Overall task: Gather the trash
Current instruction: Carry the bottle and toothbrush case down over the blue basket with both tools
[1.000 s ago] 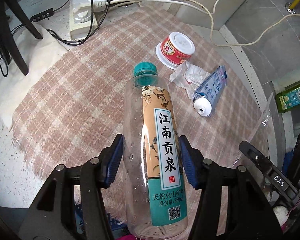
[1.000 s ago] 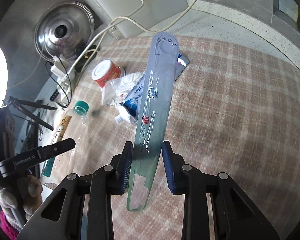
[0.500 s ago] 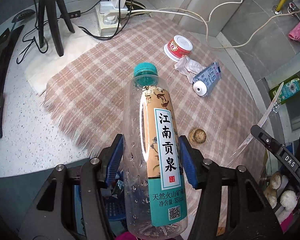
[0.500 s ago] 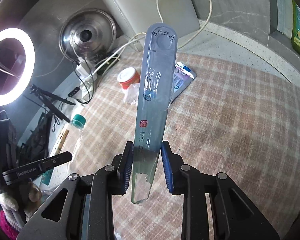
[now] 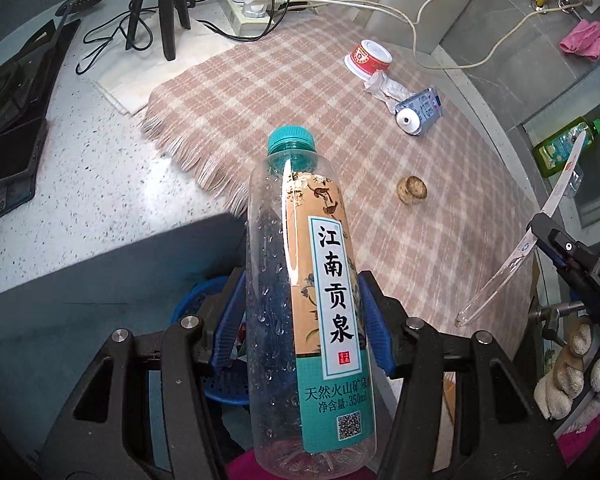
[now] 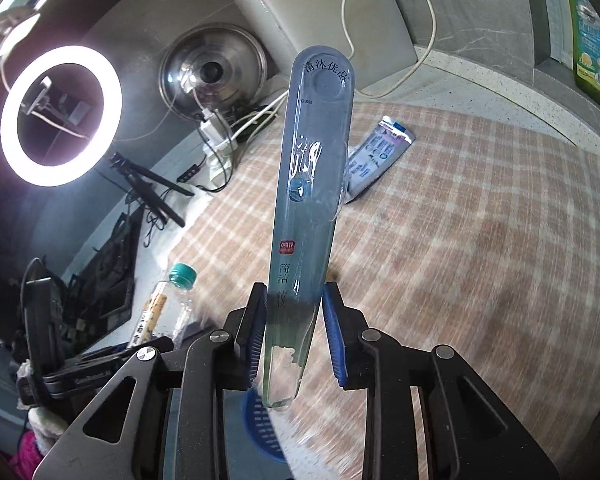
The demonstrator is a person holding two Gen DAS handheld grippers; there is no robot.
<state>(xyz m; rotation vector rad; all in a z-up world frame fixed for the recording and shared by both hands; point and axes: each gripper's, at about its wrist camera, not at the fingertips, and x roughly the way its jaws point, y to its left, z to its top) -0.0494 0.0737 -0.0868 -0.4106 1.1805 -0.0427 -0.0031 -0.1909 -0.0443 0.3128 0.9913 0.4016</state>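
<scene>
My left gripper (image 5: 300, 316) is shut on an empty clear water bottle (image 5: 312, 300) with a teal cap and tan label, held off the counter's front edge above a blue basket (image 5: 203, 320). My right gripper (image 6: 293, 324) is shut on a long clear plastic toothbrush package (image 6: 312, 208), pointing up; it also shows in the left wrist view (image 5: 540, 220). The blue basket (image 6: 259, 424) lies below it. On the plaid cloth (image 5: 300, 88) lie a red-and-white cup (image 5: 368, 58), a crumpled wrapper (image 5: 384, 88), a toothpaste tube (image 5: 418, 110) and a small brown lump (image 5: 412, 189).
A power strip (image 5: 251, 12) with cables, a tripod (image 5: 159, 8) and a white cloth (image 5: 127, 88) sit at the back left. A ring light (image 6: 59, 116) and a steel lid (image 6: 211, 76) stand behind. A green soap bottle (image 5: 568, 140) is at the right.
Both grippers have pulled back and up from the cloth toward the counter's front edge, still holding the bottle and the package. The blue basket has come into view below them.
</scene>
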